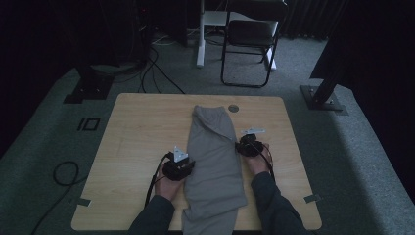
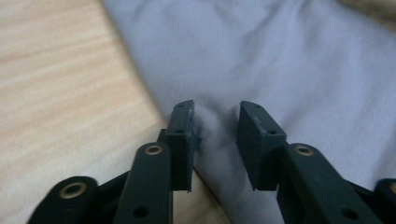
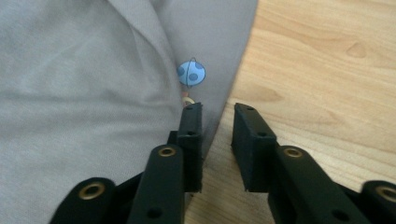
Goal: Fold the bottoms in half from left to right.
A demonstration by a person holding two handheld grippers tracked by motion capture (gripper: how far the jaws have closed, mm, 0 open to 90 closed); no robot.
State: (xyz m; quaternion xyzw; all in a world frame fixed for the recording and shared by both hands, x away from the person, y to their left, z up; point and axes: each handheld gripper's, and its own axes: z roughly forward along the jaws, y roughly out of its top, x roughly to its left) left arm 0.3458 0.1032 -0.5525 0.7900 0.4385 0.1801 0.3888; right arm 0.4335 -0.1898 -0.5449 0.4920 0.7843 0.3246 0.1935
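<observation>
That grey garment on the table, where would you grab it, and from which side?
Grip the grey garment at its long side edges, coming in from the bare wood beside them. It lies flat in a long folded strip, so only the edges offer a lip; each hand-held gripper already sits at one.

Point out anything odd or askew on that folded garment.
The garment lies in a tidy strip, but its far end is rumpled, one flap folded slantwise. A small blue spotted print sits near its right edge; no damage visible.
</observation>
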